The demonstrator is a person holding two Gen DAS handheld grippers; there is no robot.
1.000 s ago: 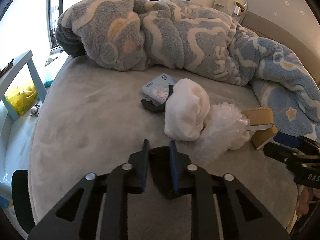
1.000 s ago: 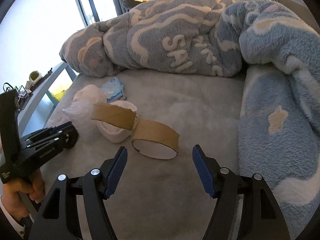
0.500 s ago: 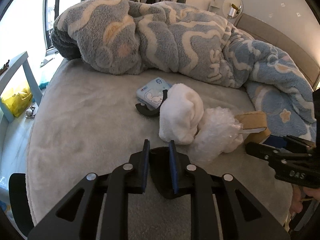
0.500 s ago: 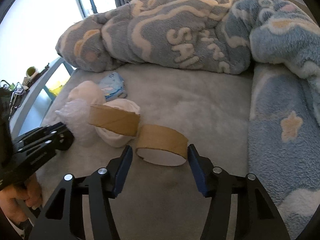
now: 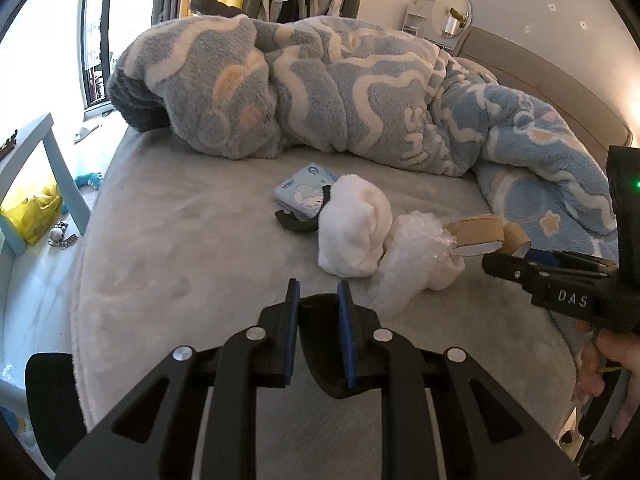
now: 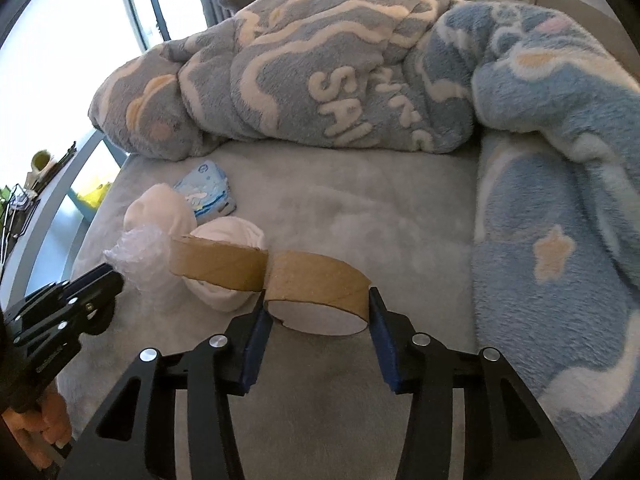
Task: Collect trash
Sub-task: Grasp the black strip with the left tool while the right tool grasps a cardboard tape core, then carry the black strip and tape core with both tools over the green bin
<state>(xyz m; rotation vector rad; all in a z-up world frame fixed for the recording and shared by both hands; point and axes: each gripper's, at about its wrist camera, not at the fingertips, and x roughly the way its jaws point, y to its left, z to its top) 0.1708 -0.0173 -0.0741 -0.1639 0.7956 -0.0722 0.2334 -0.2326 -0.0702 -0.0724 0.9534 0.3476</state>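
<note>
On the bed (image 6: 360,216), the right tool (image 6: 318,312) has just been closing, its pads touching a cardboard tape ring (image 6: 318,284) between them; the left tool (image 5: 318,300) pinches a dark object.

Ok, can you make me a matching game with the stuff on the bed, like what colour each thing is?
Things:
1. cardboard ring
2. bubble wrap
3. tissue pack
4. rolled socks

Looks:
A. white and fluffy
B. brown
C. clear and crinkly
D. light blue with a cartoon picture

Pairs: 1-B, 2-C, 3-D, 4-A

The brown ring sits between the pads of the right hand-held gripper, whose jaws have just been closing.
</note>
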